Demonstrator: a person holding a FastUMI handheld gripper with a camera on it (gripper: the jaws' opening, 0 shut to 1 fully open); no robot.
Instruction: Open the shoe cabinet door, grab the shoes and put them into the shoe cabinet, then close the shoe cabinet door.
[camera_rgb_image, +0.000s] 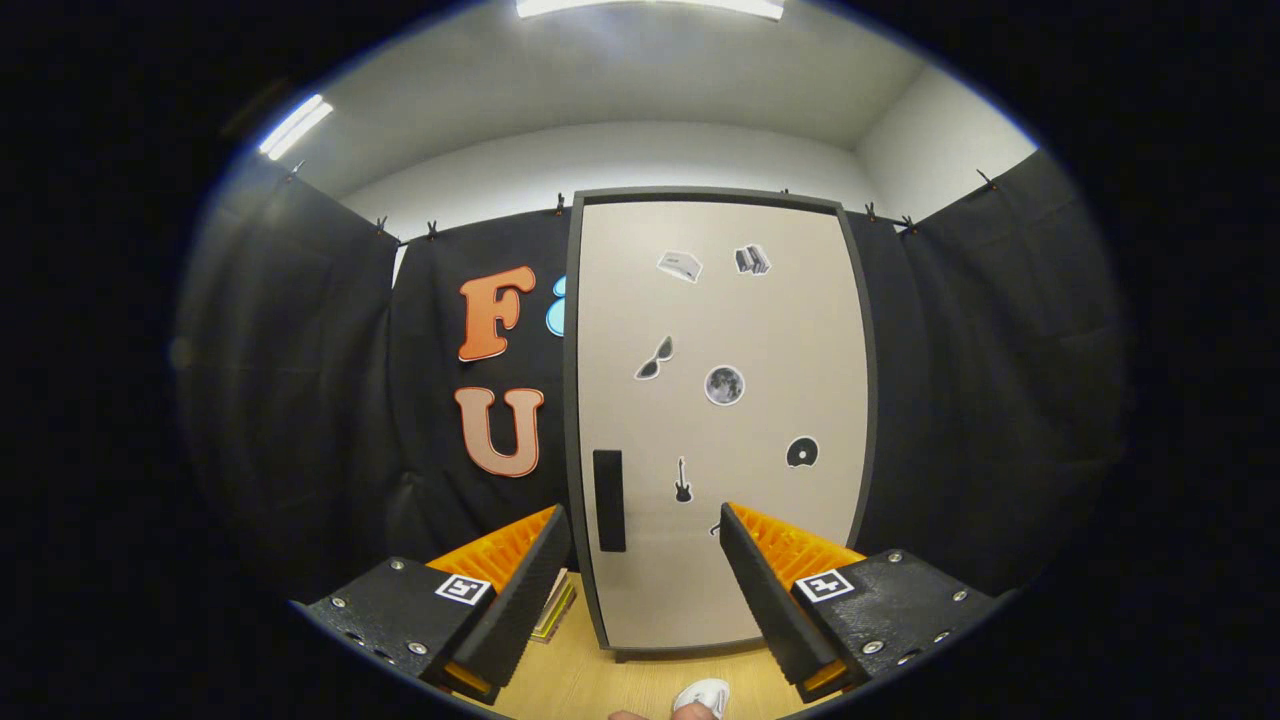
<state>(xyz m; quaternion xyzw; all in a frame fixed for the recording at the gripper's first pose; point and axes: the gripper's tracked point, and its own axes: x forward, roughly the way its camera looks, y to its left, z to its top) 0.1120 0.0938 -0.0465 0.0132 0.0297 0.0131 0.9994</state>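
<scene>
The hand-held gripper (640, 520) stands wide with nothing between its fingers, a white shoe (703, 696) lying near on the wooden floor (580, 680), and beyond it the shoe cabinet (720, 420), door (760, 330) closed, its dark handle (608, 500) at the left.

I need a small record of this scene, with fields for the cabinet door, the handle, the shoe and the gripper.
cabinet door: closed, stickers on its front
handle: dark vertical strip near the door's left edge, beyond the gripper, untouched
shoe: white, on the wooden floor in front of the cabinet, partly visible
gripper: open, empty, facing the door
task progress: door not yet opened
</scene>
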